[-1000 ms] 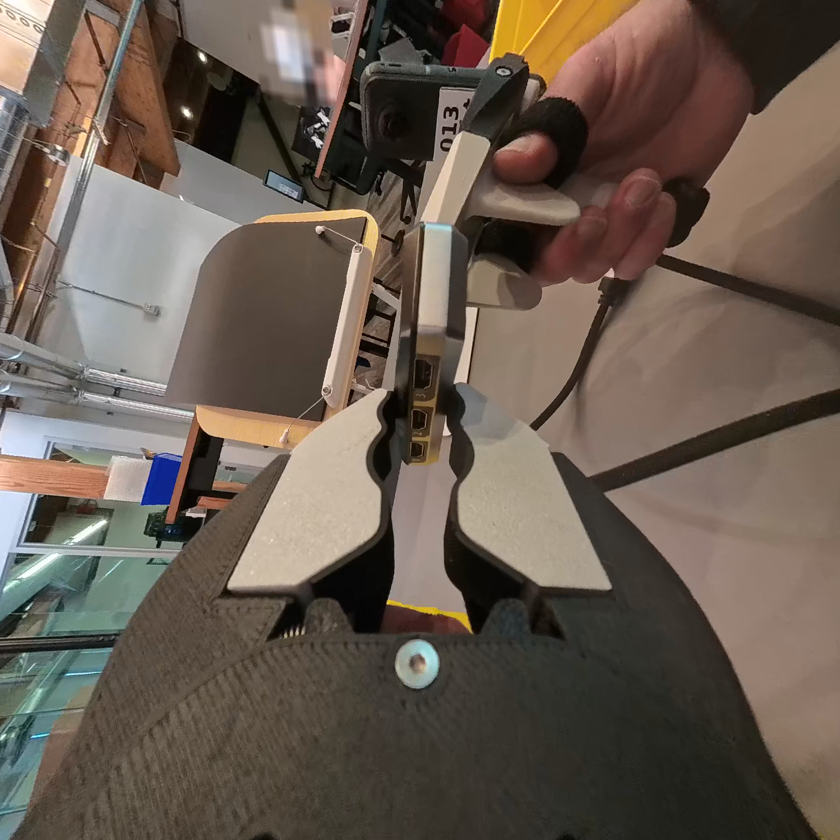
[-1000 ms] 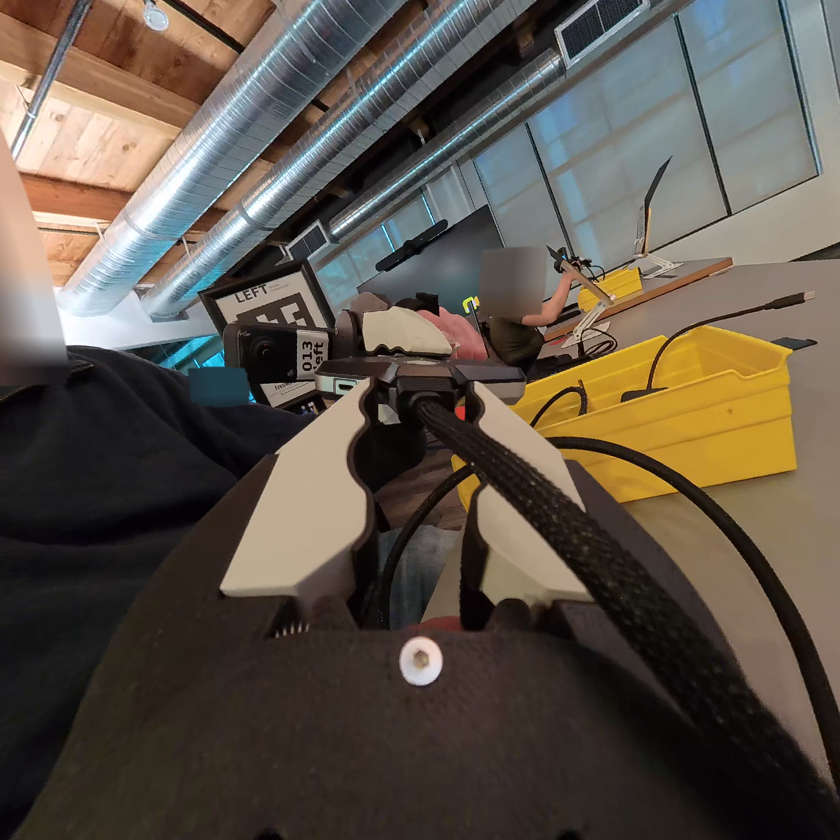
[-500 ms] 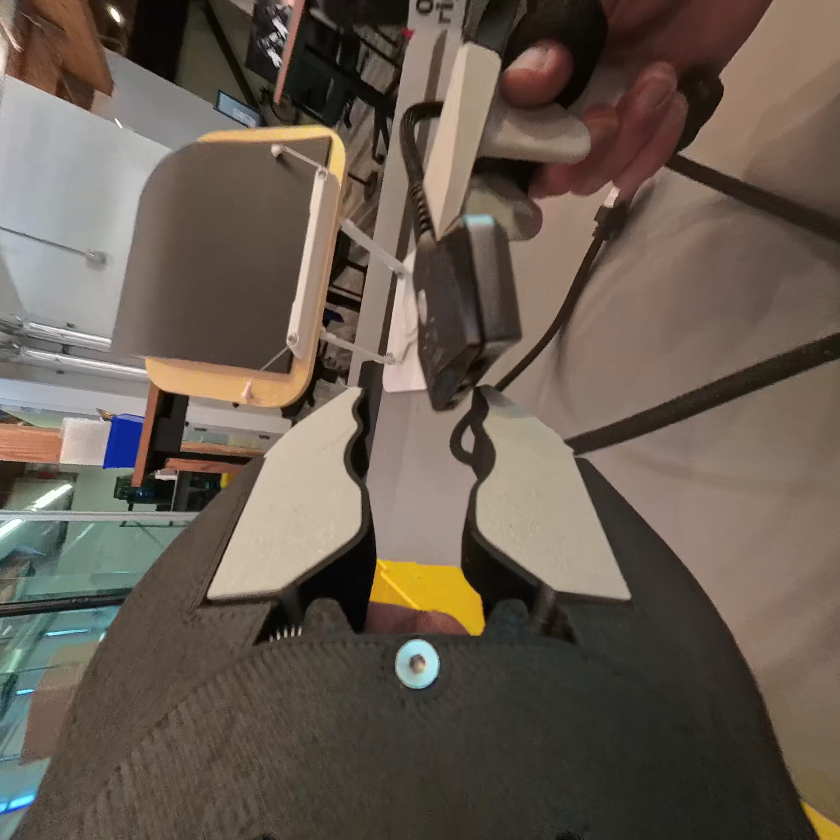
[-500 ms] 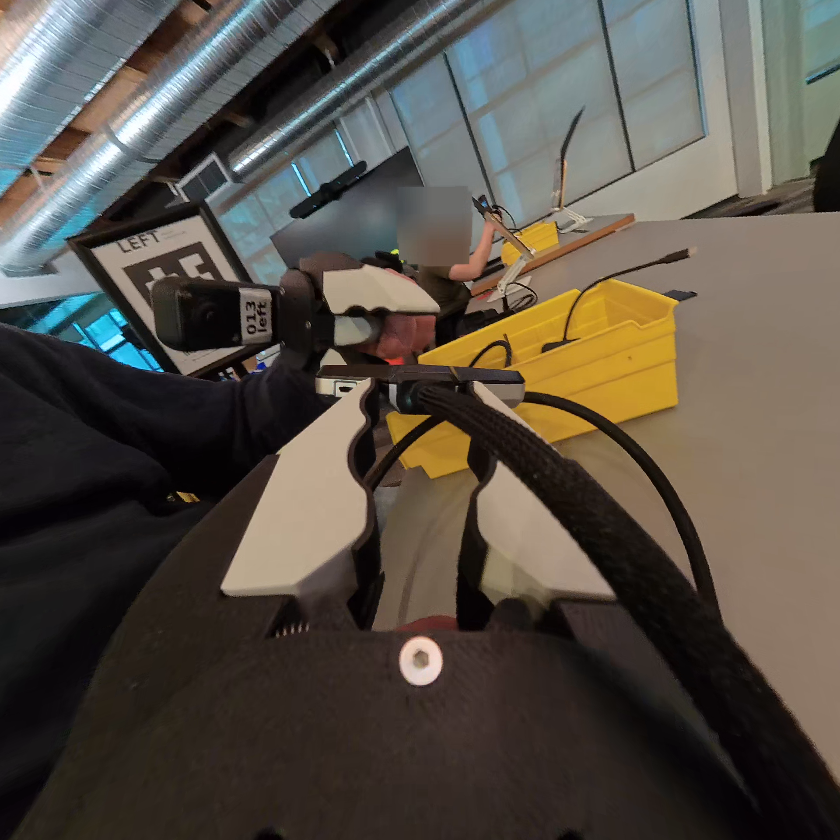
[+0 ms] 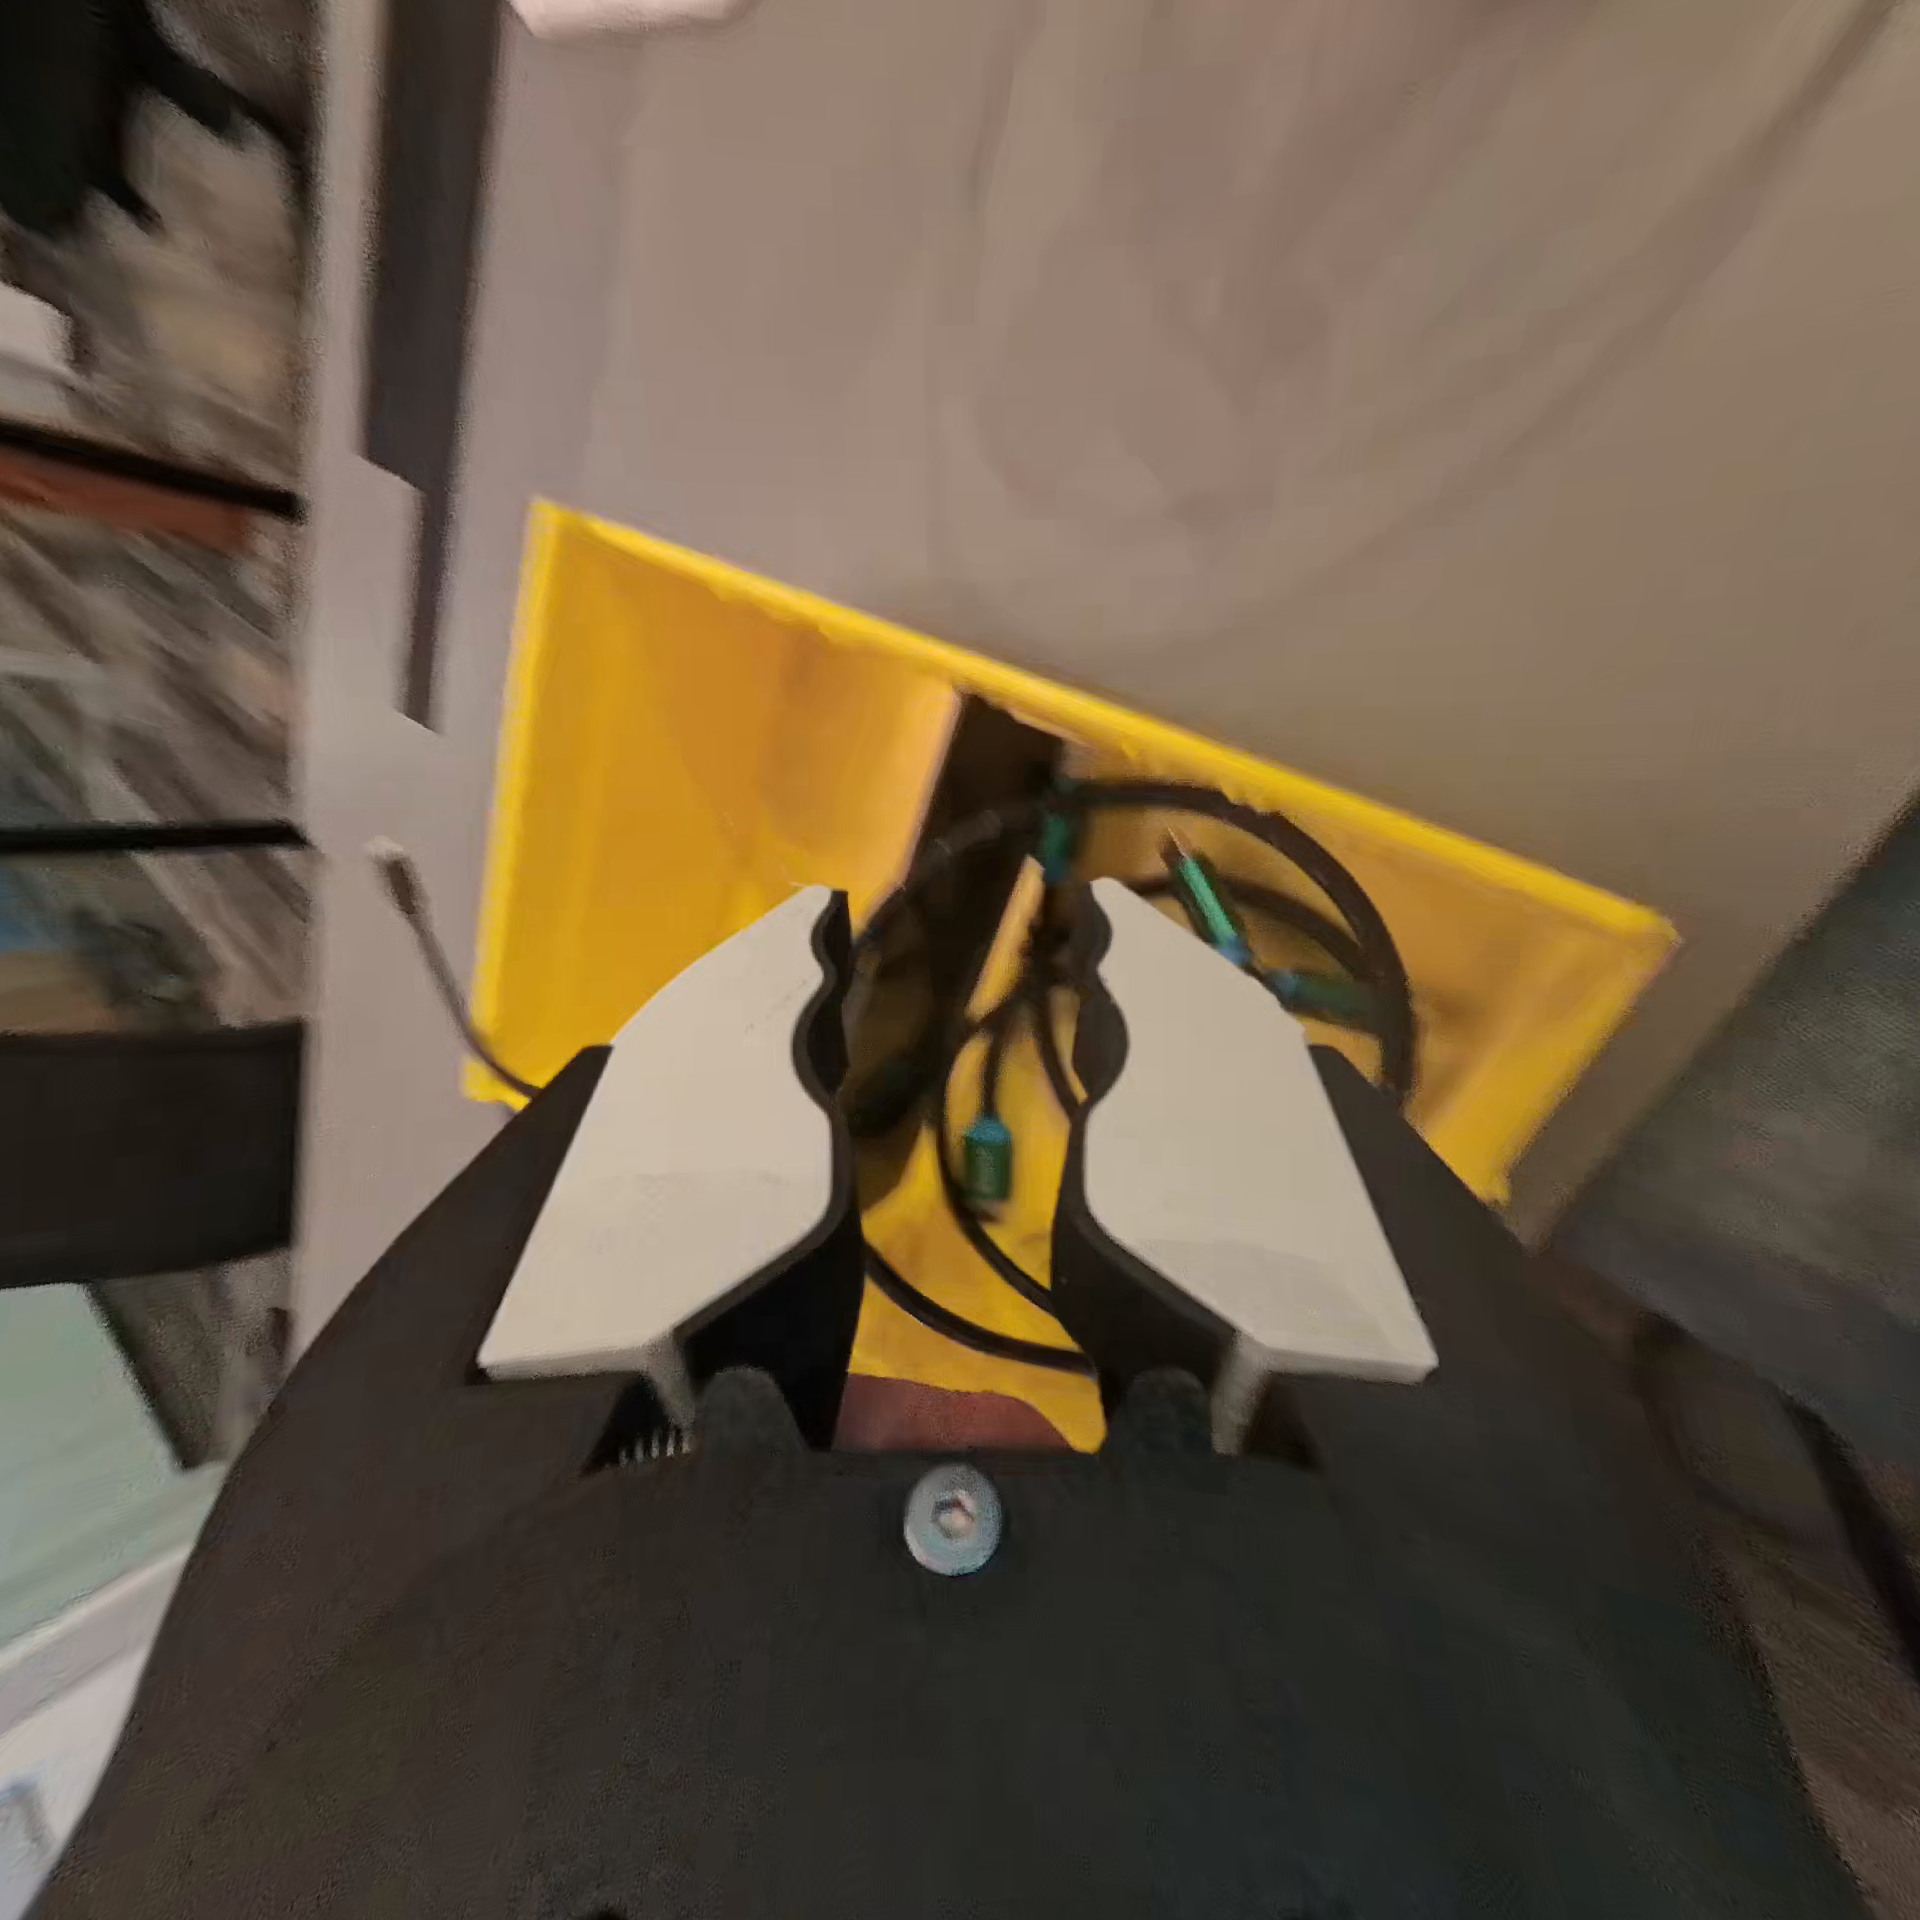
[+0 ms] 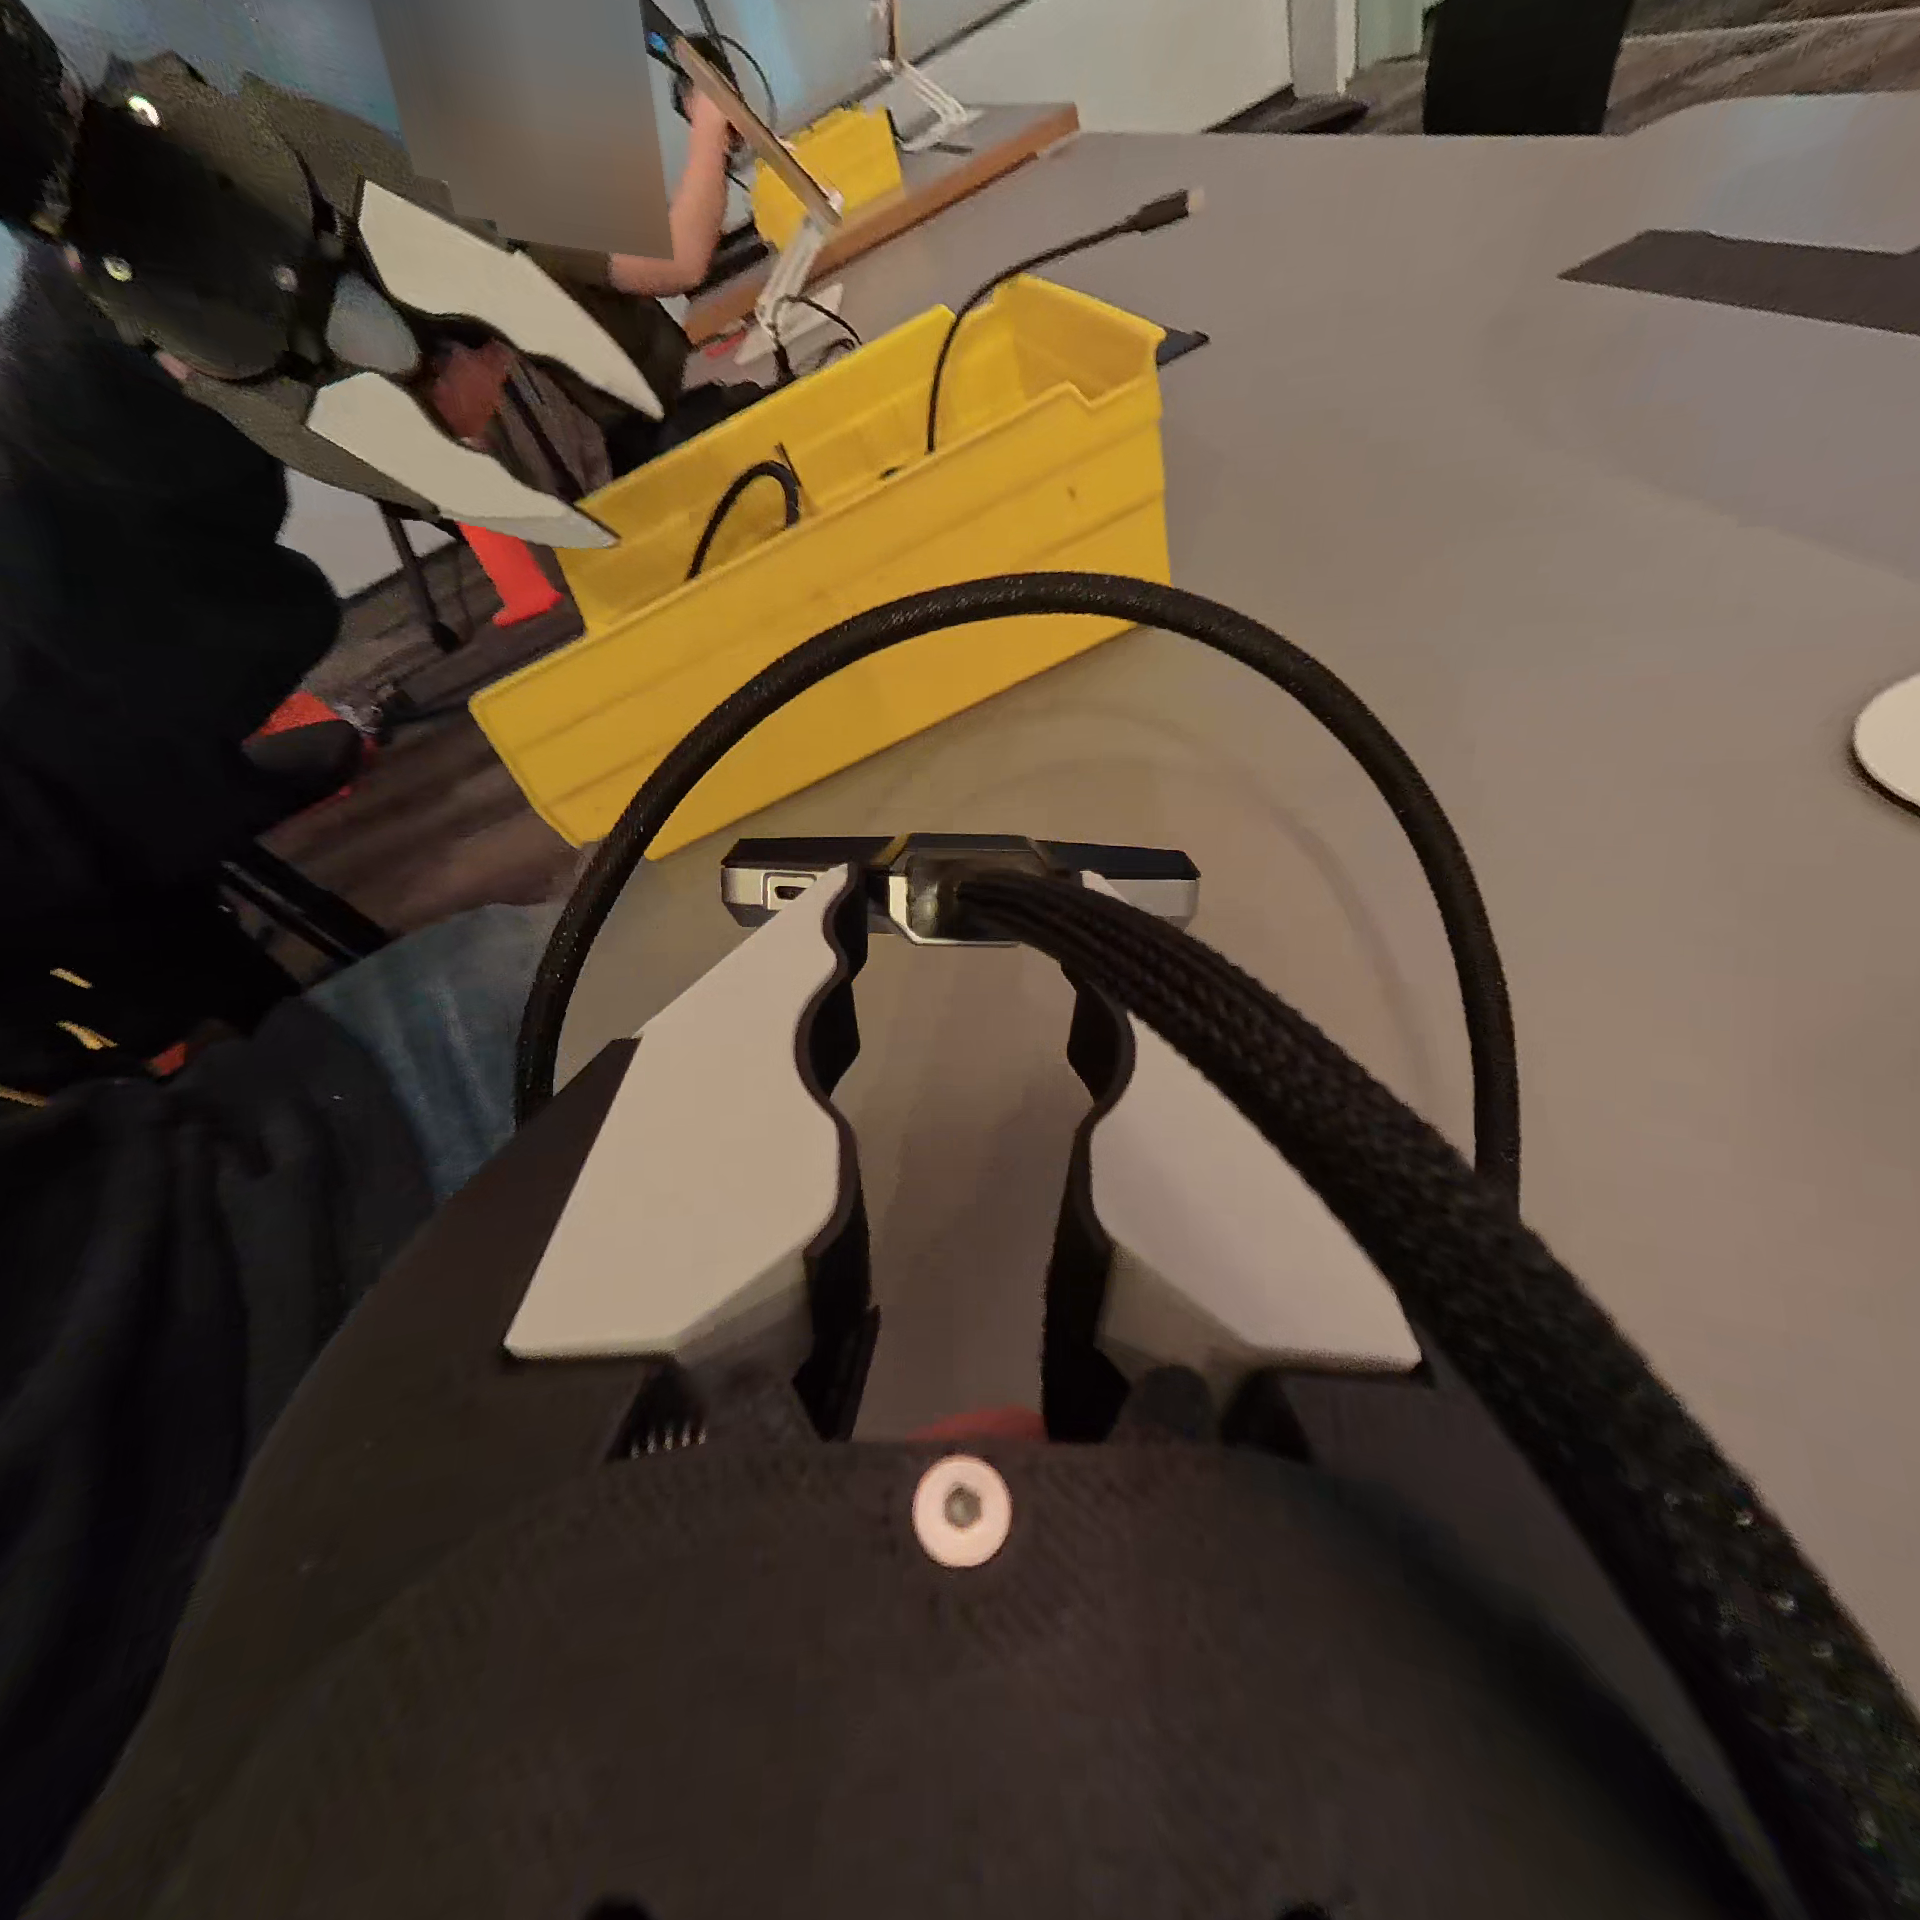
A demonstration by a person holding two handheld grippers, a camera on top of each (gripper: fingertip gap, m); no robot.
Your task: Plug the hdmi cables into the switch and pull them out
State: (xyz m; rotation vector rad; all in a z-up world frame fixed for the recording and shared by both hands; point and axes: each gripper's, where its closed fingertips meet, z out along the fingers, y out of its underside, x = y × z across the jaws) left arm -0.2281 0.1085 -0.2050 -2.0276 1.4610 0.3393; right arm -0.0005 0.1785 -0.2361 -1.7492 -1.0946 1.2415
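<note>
In the right wrist view my right gripper (image 6: pixel 961 899) is shut on the plug of a thick black braided HDMI cable (image 6: pixel 1299 1070). The plug sits in a port of the slim grey and black switch (image 6: pixel 1132 883), which lies across the fingertips just above the grey table. The cable loops up and back over the gripper. My left gripper (image 6: pixel 634 473) shows at the upper left, open and empty, beside the yellow bin (image 6: pixel 883 540). In the blurred left wrist view the left gripper (image 5: pixel 961 914) is open over that yellow bin (image 5: pixel 707 769), which holds thin black cables with green ends (image 5: pixel 982 1158).
The grey table (image 6: pixel 1507 499) runs to the right and back. On it are a dark mat (image 6: pixel 1766 270), a white round thing (image 6: pixel 1896 748) at the right edge and a thin cable end (image 6: pixel 1158 213). A person works at a far desk with another yellow bin (image 6: pixel 831 156). About 25 cm separates my left fingertips from my right. The left gripper is farther from the white round thing (image 6: pixel 1896 748), some 40 cm, than the right, some 20 cm.
My left gripper let go of the switch and swung away over the yellow bin. My right gripper, still holding the plug with the switch on it, moved down toward the table.
</note>
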